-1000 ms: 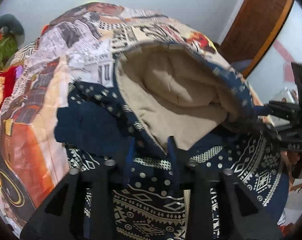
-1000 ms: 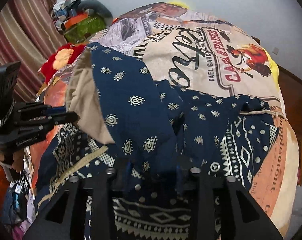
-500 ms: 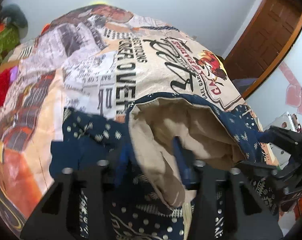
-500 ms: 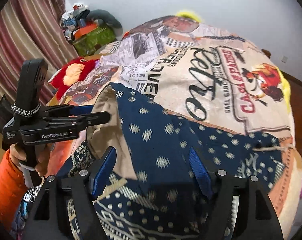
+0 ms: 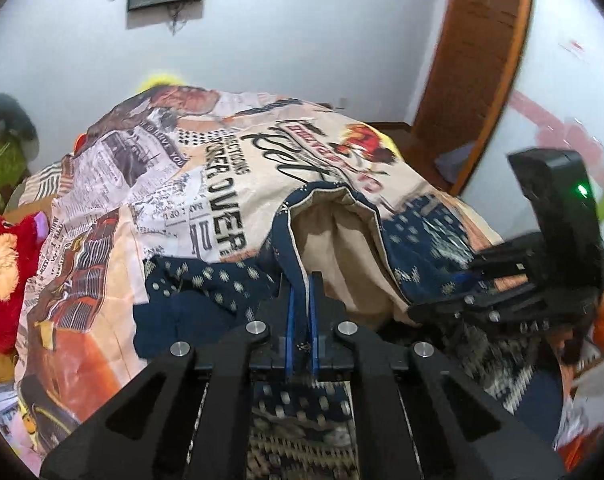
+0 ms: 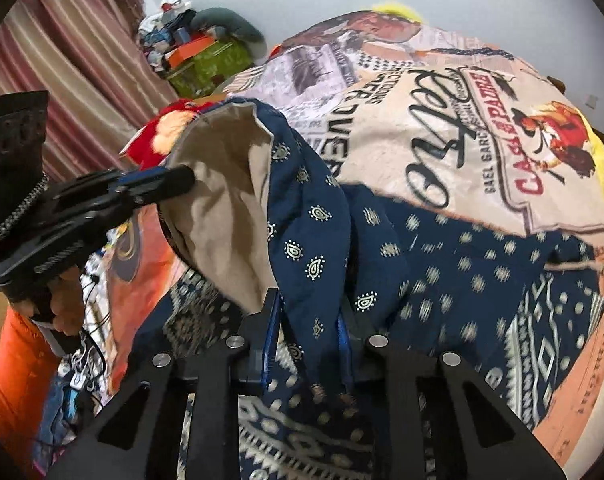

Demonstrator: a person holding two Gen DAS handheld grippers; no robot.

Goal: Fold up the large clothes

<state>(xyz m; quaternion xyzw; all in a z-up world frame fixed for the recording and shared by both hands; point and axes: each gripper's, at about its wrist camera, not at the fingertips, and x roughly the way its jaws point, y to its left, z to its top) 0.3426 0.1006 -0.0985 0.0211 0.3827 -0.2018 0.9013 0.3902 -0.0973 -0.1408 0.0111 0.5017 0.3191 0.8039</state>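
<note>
A large navy patterned garment with a beige lining lies on the bed, also in the right wrist view. My left gripper is shut on a navy edge of it, next to the lining, and holds it up. My right gripper is shut on a thick navy fold of the same garment, the beige lining hanging to its left. Each gripper shows in the other's view, the right one at right, the left one at left.
The bed carries a printed retro newspaper-style sheet. A red plush lies at the left edge. A wooden door stands at right, a striped curtain and a pile of things at the far left corner.
Both grippers have closed on the garment's upper part and lifted it. The beige lining now hangs between them, more upright than before.
</note>
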